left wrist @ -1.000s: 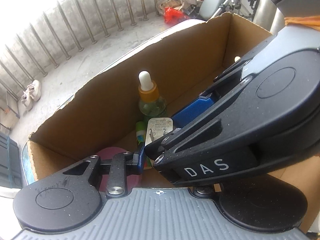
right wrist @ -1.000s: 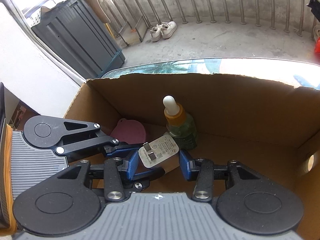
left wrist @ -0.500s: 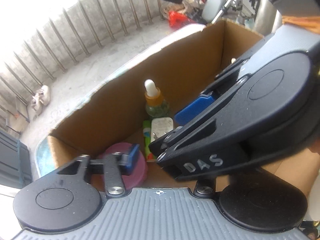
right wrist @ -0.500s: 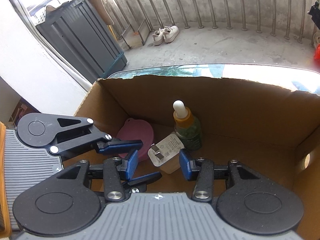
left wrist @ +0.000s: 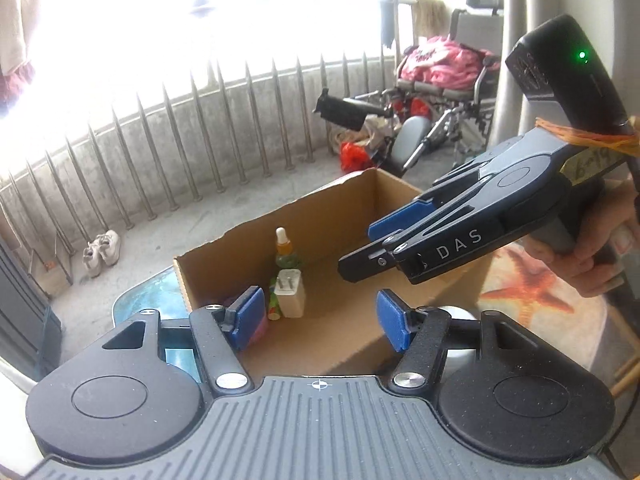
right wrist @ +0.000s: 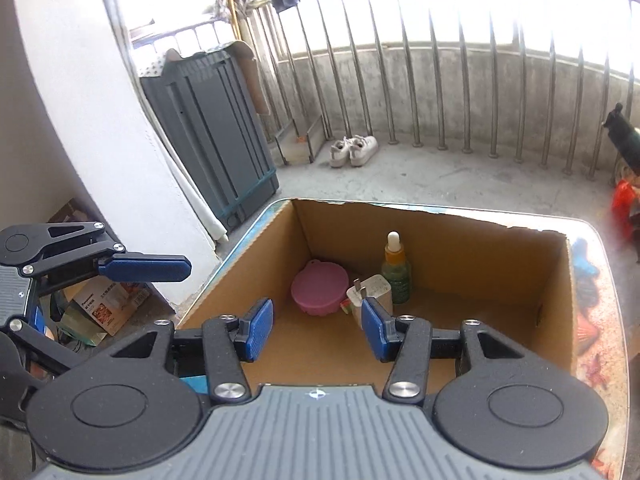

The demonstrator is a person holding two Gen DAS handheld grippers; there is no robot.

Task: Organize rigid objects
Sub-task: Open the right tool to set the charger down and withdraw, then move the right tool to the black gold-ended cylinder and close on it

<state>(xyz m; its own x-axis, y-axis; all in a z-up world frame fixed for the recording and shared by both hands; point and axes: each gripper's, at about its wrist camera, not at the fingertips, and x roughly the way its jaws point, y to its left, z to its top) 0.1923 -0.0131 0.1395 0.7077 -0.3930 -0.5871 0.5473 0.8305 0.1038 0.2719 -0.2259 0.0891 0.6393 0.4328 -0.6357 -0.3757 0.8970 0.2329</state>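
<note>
A brown cardboard box sits open on the table. Inside, by its far wall, a dropper bottle stands upright, a white charger (prongs facing out) just before it, a pink lid beside that.

Sunlit balcony, metal railing, concrete floor, grey cabinet, wheelchair

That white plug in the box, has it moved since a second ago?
Yes. The white plug was between the right hand-held gripper's pads; now it stands on the box floor beside the dropper bottle.
</note>
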